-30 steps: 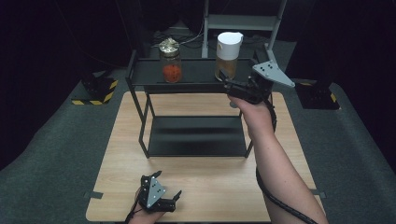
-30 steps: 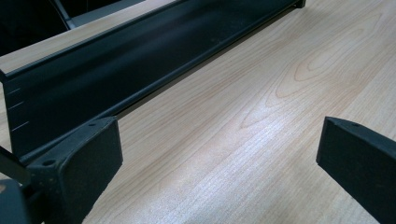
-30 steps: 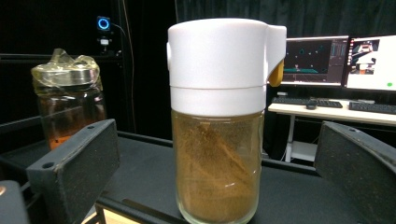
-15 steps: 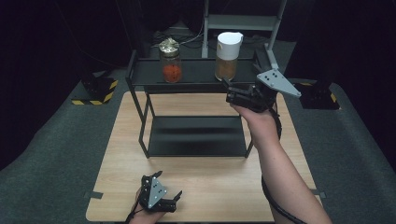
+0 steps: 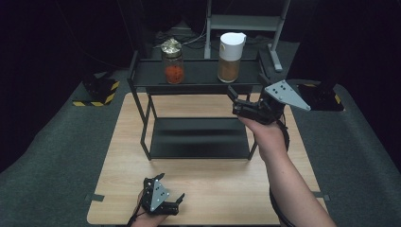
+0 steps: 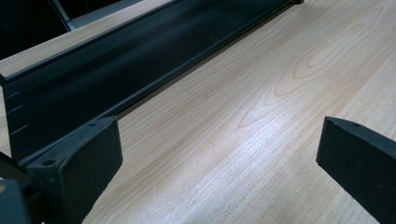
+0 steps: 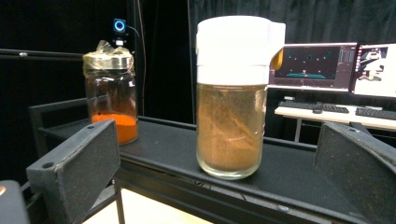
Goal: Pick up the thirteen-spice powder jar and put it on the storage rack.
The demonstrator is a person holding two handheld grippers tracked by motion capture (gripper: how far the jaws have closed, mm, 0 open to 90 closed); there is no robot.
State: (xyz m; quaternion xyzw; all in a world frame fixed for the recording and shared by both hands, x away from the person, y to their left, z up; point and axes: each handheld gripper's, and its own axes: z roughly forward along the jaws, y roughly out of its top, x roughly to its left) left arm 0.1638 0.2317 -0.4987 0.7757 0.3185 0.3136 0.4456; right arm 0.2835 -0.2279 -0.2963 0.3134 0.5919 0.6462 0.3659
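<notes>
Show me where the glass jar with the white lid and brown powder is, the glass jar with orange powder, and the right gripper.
glass jar with white lid and brown powder (image 7: 231,126), right gripper view, on its glass body.
glass jar with orange powder (image 7: 111,100), right gripper view, on its glass wall.
right gripper (image 5: 232,93), high view, between its fingertips.

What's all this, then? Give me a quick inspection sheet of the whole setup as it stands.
Surface: wooden table, black two-level rack on it.
Job's things: white-lidded jar of brown powder and gold-lidded jar of orange powder, upright, apart, on the top shelf.
Clutter: nothing seen.
Grippers: right gripper open, facing the white-lidded jar; left gripper open, low over the table.
Cables: one trails beside the right forearm.
Surroundings: monitors, dark curtains.
</notes>
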